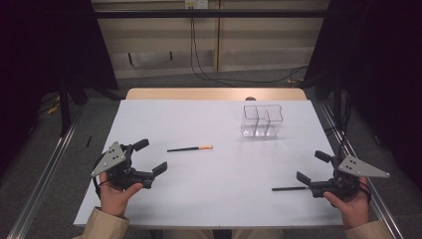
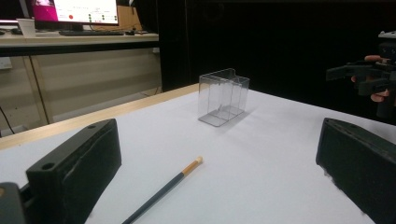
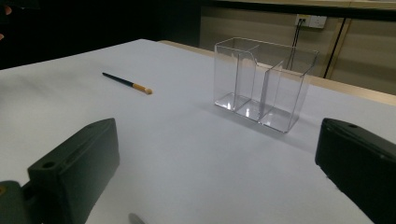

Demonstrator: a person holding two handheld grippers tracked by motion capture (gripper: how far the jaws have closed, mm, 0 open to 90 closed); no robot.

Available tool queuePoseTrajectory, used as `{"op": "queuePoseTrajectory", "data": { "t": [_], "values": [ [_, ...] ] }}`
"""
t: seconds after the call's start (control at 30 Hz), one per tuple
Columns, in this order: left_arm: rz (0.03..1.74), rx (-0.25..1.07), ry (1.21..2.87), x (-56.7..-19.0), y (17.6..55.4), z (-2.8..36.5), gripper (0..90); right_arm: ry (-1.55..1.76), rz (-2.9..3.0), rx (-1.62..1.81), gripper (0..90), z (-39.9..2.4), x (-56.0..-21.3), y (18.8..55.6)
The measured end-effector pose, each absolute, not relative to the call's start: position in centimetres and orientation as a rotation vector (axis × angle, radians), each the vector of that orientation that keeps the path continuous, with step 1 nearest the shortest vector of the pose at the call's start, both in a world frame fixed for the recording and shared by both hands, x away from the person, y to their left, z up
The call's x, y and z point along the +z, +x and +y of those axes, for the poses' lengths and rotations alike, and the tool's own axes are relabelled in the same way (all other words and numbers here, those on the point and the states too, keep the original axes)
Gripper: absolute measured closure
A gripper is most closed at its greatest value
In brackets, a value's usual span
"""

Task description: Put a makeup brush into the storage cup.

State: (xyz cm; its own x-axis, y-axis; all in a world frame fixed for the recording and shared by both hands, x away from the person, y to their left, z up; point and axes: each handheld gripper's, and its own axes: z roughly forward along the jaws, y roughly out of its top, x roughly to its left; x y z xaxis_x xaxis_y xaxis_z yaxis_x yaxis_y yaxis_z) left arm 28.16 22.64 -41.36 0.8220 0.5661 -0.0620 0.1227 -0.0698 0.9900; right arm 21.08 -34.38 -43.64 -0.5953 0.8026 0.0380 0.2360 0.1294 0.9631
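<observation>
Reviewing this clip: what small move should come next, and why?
Probably ease the left gripper forward over the orange-tipped pencil: its jaws stand open and empty, and the pencil lies flat just ahead of them, apart from the clear organizer.

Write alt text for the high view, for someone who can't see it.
Two hands rest at the near edge of a white table, each holding an open gripper: left gripper, right gripper. A brush with an orange tip lies centre-left, a dark pen by the right gripper, and a clear divided holder stands farther back.

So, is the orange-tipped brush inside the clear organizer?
No, the orange-tipped brush lies flat on the white table, apart from the clear organizer.
</observation>
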Motion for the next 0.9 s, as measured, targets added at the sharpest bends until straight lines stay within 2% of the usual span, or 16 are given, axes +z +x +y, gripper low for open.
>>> {"op": "queuePoseTrajectory", "data": {
  "t": [0.9],
  "values": [
    [0.558,0.385,1.617,-41.4,29.5,21.5,0.0,0.995,1.919,1.484,0.0,-34.3,-43.8,21.0]
  ]
}}
